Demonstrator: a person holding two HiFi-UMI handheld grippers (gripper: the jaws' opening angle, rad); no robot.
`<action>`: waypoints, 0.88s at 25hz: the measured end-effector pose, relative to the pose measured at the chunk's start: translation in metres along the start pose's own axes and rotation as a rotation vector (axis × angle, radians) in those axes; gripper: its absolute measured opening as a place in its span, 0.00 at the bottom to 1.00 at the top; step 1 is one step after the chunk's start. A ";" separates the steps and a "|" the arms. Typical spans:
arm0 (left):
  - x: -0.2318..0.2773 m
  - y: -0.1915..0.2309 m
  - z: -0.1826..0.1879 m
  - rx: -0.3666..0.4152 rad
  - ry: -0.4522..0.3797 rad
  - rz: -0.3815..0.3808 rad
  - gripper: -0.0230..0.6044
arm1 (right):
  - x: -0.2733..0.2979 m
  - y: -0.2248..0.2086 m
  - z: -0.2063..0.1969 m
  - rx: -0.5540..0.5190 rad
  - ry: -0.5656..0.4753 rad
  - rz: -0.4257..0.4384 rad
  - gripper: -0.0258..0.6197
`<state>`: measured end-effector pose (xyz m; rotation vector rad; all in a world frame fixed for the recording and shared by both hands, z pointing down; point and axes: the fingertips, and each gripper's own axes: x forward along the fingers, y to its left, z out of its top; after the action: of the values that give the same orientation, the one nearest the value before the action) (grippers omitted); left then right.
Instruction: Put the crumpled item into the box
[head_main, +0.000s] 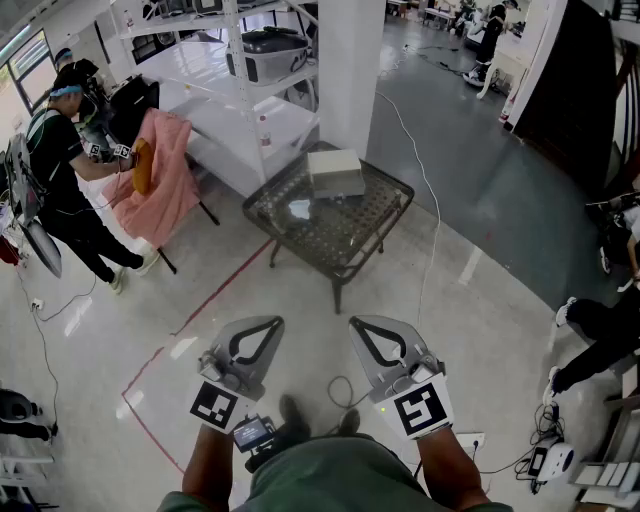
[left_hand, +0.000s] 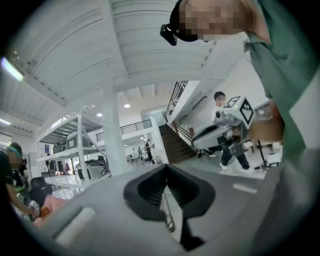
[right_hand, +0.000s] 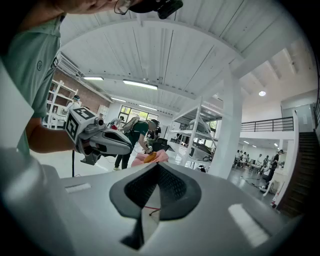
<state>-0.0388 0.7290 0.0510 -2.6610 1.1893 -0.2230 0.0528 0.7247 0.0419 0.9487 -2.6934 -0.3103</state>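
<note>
Left claw (head_main: 258, 325) and right claw (head_main: 372, 325): both pressed together, empty. Head view alone shows crumpled item (head_main: 300, 209) beside box (head_main: 335, 170) on tabletop (head_main: 352, 228), well apart from claws.

Counted two grippers total, left gripper (head_main: 269, 323) and right gripper (head_main: 361, 323). Spotted just one mesh-top table (head_main: 352, 232), one pale box (head_main: 335, 171), one crumpled item (head_main: 300, 209), one white shelving rack (head_main: 252, 95), one pillar (head_main: 351, 60) and one pink cloth (head_main: 168, 185). Only clocked one red floor line (head_main: 222, 289) too.
</note>
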 end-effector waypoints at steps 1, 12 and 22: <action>0.000 0.003 0.000 0.005 -0.003 -0.003 0.04 | 0.003 0.000 0.001 0.001 0.002 -0.002 0.04; -0.022 0.052 -0.013 0.038 -0.013 -0.044 0.04 | 0.051 0.018 0.017 0.014 0.011 -0.033 0.04; -0.048 0.110 -0.033 0.034 -0.035 -0.066 0.04 | 0.110 0.032 0.036 0.093 -0.057 -0.088 0.05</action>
<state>-0.1568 0.6887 0.0523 -2.6663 1.0784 -0.2043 -0.0600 0.6832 0.0367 1.1040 -2.7437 -0.2344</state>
